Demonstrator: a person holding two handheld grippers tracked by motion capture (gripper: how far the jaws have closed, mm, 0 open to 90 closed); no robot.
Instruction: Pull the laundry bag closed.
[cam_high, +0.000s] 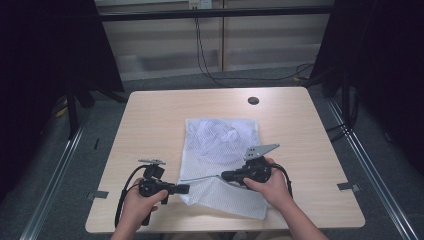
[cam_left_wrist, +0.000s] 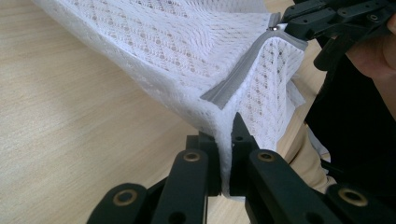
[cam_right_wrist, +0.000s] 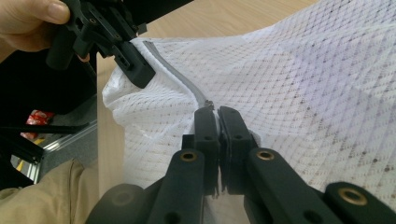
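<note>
I see a white mesh bag (cam_high: 220, 155) lying in the middle of the worktop (cam_high: 150, 125). My left gripper (cam_left_wrist: 225, 140) has its fingers clamped on the bag's corner. My right gripper (cam_right_wrist: 217, 122) pinches the zipper pull (cam_right_wrist: 208, 103).

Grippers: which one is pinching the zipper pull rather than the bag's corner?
The right gripper, shut on the zipper pull; the left gripper clamps the mesh bag corner.

dim even light overhead, soft shadows, dark sides, close gripper views blurred
</note>
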